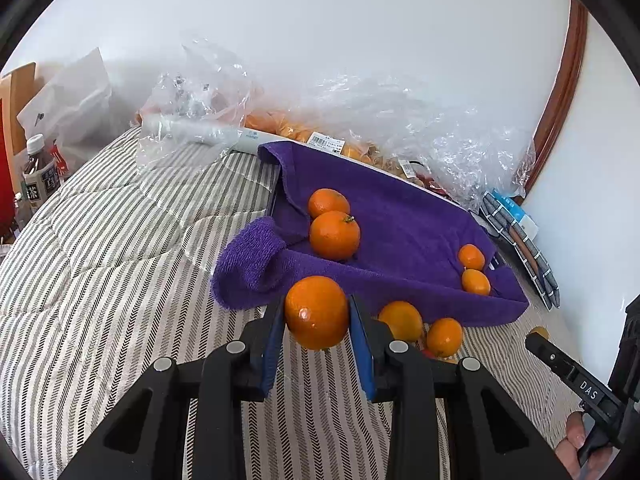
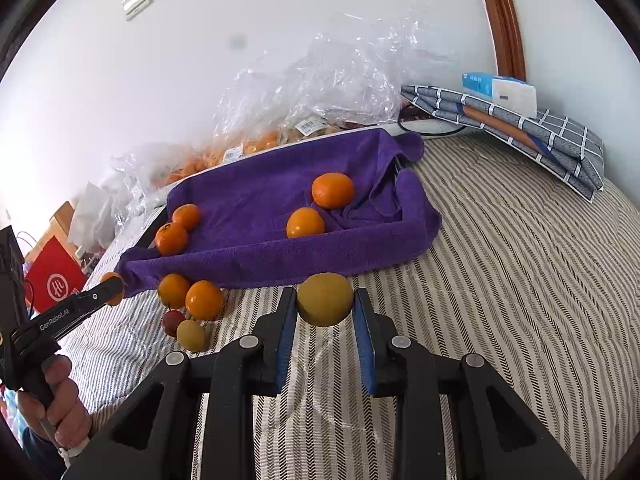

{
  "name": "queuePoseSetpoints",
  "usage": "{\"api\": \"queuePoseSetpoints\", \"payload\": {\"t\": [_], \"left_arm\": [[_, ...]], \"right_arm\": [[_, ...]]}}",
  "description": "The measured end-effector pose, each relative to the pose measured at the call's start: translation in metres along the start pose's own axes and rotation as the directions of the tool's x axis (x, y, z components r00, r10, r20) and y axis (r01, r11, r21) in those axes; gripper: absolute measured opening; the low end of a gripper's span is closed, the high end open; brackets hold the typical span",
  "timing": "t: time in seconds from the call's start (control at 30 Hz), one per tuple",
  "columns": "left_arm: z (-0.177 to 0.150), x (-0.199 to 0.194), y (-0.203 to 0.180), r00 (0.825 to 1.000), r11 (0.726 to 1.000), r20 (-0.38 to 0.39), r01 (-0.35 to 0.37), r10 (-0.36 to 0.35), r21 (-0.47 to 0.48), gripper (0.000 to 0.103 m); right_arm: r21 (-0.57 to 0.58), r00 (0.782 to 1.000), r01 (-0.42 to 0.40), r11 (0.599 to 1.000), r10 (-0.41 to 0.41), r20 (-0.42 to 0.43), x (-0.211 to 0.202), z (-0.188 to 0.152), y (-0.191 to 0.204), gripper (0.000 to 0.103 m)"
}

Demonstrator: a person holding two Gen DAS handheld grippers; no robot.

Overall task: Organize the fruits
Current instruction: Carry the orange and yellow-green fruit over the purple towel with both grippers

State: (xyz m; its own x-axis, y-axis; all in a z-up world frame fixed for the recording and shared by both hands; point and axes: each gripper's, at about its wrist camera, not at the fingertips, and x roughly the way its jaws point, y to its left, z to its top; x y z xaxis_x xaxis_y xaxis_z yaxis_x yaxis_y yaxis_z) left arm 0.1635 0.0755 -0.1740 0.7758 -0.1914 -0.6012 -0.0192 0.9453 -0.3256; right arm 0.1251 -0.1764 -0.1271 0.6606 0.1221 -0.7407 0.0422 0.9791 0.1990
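My left gripper [image 1: 317, 314] is shut on an orange tangerine [image 1: 316, 312], held above the striped bed just in front of the purple-towel-lined tray [image 1: 400, 216]. My right gripper [image 2: 325, 304] is shut on a yellowish fruit [image 2: 325, 299], also in front of the tray [image 2: 260, 248]. The tray holds two larger tangerines [image 1: 334, 235] at one end and two smaller ones [image 1: 472, 258] at the other. Loose tangerines [image 2: 204, 300], a small red fruit [image 2: 173, 322] and a small yellow fruit [image 2: 191, 335] lie on the bed by the tray's front edge.
Crumpled clear plastic bags with more oranges [image 1: 360, 120] lie behind the tray against the white wall. A folded checked cloth with a tissue pack [image 2: 520, 120] sits at the bed's far end. Bottles [image 1: 38, 172] and a red bag [image 2: 54, 280] stand off the bed's side.
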Motion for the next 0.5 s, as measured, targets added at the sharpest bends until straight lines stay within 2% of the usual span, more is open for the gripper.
{"api": "queuePoseSetpoints", "payload": {"t": [0.1, 0.27, 0.33, 0.5], "left_arm": [[0.002, -0.002, -0.005, 1.000, 1.000, 0.018, -0.006, 0.005, 0.030, 0.030], [0.011, -0.005, -0.014, 0.999, 0.998, 0.027, 0.024, -0.026, 0.056, 0.030], [0.019, -0.009, -0.020, 0.998, 0.997, 0.033, 0.043, -0.045, 0.062, 0.030], [0.051, -0.008, -0.045, 0.996, 0.992, 0.058, 0.056, -0.062, 0.112, 0.030]], "right_arm": [[-0.017, 1.000, 0.029, 0.999, -0.029, 0.006, -0.003, 0.005, 0.001, 0.028], [-0.050, 0.999, 0.027, 0.998, -0.026, 0.032, -0.015, 0.025, 0.003, 0.028], [-0.076, 0.998, 0.043, 0.996, -0.039, 0.056, -0.018, 0.035, 0.008, 0.028], [-0.103, 0.996, 0.021, 0.994, -0.012, 0.084, -0.013, 0.060, 0.016, 0.028]]}}
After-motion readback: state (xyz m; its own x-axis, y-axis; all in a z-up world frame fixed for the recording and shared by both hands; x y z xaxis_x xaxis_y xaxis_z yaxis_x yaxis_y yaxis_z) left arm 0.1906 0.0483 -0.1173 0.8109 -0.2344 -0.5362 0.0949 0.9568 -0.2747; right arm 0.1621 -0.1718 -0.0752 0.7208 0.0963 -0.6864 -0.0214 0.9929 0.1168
